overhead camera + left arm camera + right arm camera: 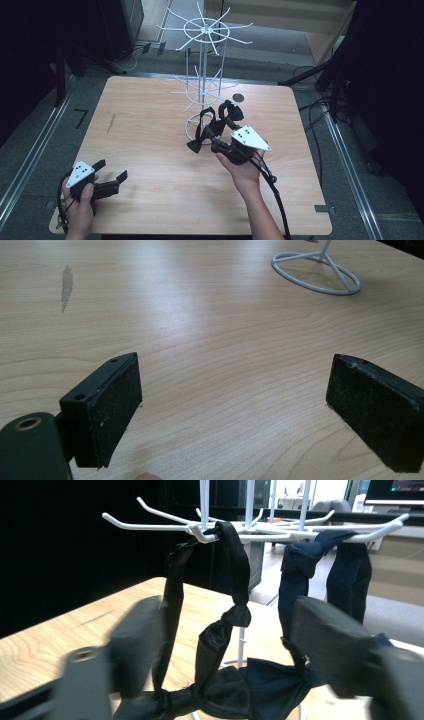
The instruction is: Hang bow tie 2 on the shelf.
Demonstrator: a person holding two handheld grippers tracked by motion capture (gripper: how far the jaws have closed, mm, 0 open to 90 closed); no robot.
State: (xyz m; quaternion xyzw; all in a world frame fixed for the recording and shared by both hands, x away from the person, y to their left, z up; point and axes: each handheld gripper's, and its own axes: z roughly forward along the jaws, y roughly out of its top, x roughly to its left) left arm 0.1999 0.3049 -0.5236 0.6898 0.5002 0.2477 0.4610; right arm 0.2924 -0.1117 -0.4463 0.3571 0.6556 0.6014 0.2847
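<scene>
Two bow ties (215, 690) hung, right gripper (225, 655) jaws apart

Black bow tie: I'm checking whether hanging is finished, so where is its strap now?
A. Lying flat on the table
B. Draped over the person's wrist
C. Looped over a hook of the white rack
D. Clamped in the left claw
C: in the right gripper view the black bow tie's strap runs up and over a hook of the white rack, with the bow hanging below.
</scene>
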